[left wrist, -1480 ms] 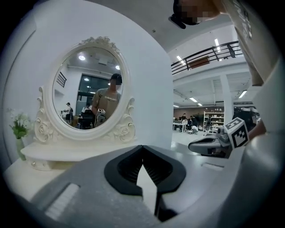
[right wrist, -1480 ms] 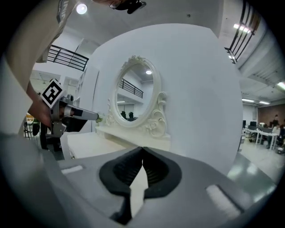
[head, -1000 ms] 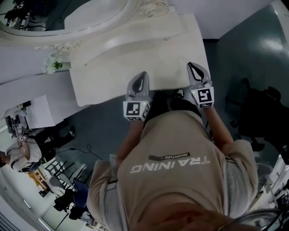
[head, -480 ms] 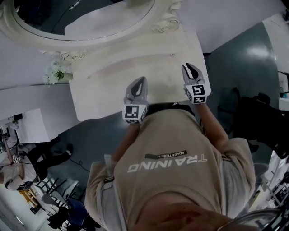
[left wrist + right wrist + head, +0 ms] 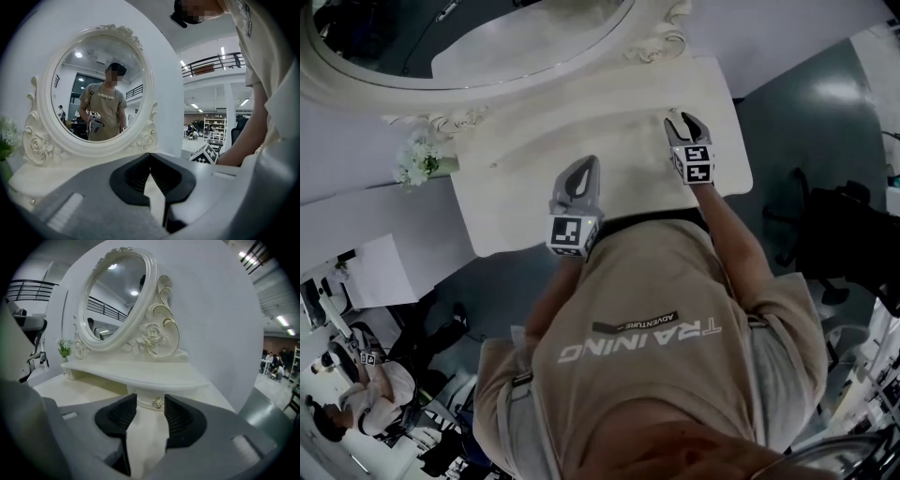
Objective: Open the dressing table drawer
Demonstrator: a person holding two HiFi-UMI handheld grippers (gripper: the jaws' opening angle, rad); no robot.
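**Counter and drawer.** The white counter point(image 5: 511, 220) carries an oval mirror point(image 5: 478, 37) at 12 o'clock in the head view. A raised shelf point(image 5: 140, 373) runs below the mirror. The drawer point(image 5: 143, 401) sits directly under the shelf's right end. Its front faces the right gripper and bears a small round knob point(image 5: 158, 402). How far out the drawer stands cannot be told. Flowers point(image 5: 417, 159) stand at the counter's left edge, at 10 o'clock from the left gripper.

**Right gripper.** The right gripper point(image 5: 150, 399) lies over the counter's right part, at 2 o'clock from the left gripper in the head view point(image 5: 684, 122). Its jaws are opening and stand wide apart. The knob shows in the gap just beyond the fingertips, nearer the right-hand jaw. Neither pad presses on it, and nothing is gripped.

**Left gripper.** The left gripper point(image 5: 150, 158) hovers above the counter's front edge point(image 5: 583, 171) and points toward the mirror at 12 o'clock. Its jaw tips meet with nothing between them.

**Operator.** The person point(image 5: 656, 328) stands at 6 o'clock from the counter.
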